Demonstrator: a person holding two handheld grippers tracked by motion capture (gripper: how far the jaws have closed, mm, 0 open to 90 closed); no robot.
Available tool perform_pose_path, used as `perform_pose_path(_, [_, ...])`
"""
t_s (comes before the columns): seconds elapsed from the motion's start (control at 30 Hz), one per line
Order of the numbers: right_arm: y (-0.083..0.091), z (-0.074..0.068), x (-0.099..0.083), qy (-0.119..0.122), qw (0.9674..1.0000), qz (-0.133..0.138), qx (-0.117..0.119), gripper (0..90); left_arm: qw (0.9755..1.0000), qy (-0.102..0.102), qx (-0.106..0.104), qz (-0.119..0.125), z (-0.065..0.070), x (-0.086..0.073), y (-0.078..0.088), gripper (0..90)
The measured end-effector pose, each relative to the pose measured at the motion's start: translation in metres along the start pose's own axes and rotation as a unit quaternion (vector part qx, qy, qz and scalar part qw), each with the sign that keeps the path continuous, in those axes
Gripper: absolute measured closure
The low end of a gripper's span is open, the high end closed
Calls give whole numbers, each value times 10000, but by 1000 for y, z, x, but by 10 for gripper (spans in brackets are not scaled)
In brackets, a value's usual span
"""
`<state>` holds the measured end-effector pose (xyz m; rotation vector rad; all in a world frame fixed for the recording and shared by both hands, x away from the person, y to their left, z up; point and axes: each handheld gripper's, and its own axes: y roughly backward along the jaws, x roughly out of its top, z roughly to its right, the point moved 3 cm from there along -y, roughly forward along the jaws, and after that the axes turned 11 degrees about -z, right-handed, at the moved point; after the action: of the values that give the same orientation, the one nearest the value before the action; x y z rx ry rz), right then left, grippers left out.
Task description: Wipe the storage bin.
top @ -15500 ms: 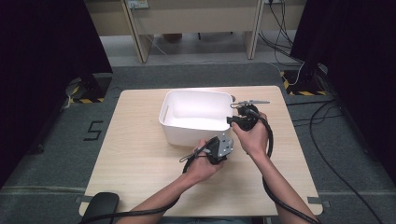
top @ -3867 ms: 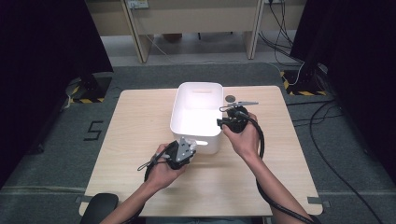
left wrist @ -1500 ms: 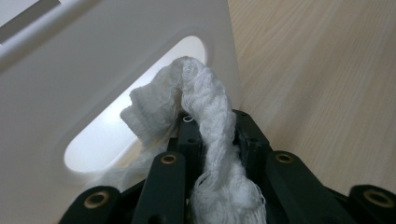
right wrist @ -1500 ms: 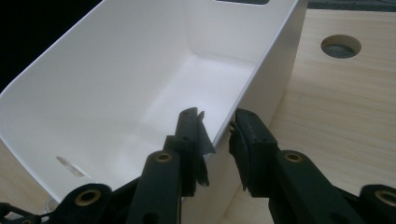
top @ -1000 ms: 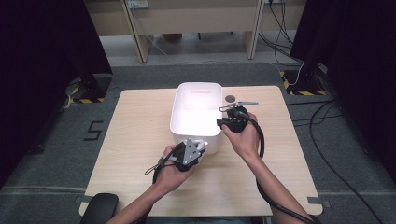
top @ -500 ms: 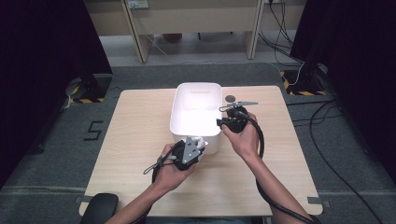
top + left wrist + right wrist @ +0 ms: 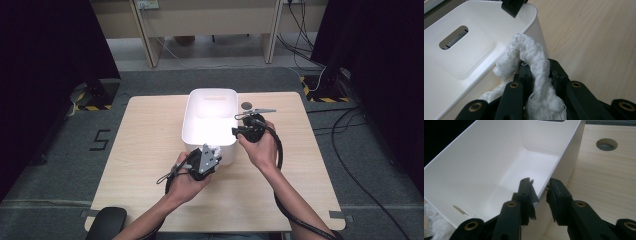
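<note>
A white plastic bin (image 7: 210,92) stands lengthwise in the middle of the wooden table. My left gripper (image 7: 214,151) is at the bin's near right corner, shut on a wad of white stringy cloth (image 7: 216,148). In the left gripper view the cloth (image 7: 531,50) bulges up between the gripper's jaws (image 7: 540,67), right against the bin's outer wall (image 7: 461,62). My right gripper (image 7: 236,131) is on the bin's right rim. In the right gripper view its jaws (image 7: 539,185) straddle the bin wall (image 7: 474,165), one inside and one outside, shut on the rim.
A round hole (image 7: 246,105) is cut in the tabletop just right of the bin's far end, also seen as the hole (image 7: 606,144) in the right gripper view. Bare wood lies left and right of the bin. Cables trail from both grippers toward the near edge.
Since the oldest frame the bin has been turned from crosswise to lengthwise. The left gripper has come in from the left to the bin's near corner. Over the last second almost nothing moved.
</note>
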<state>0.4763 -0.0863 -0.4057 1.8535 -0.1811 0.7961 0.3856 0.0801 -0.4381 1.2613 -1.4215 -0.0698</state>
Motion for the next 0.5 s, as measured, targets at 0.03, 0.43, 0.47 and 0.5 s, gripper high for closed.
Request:
perform_pose_path(0.03, [0, 0, 0, -6, 10000, 1, 3, 723, 10000, 5, -18, 1, 1, 1, 0, 750])
perform_pose_path(0.43, [0, 0, -1, -66, 10000, -15, -3, 722, 9999, -71, -98, -98, 6, 11, -8, 749])
perform_pose_path(0.47, [0, 0, -1, -65, 10000, -14, -6, 722, 9998, -89, -102, -114, 6, 11, -9, 749])
perform_pose_path(0.5, [0, 0, -1, -54, 10000, -17, -17, 722, 9998, -90, -97, -121, 6, 11, -9, 750])
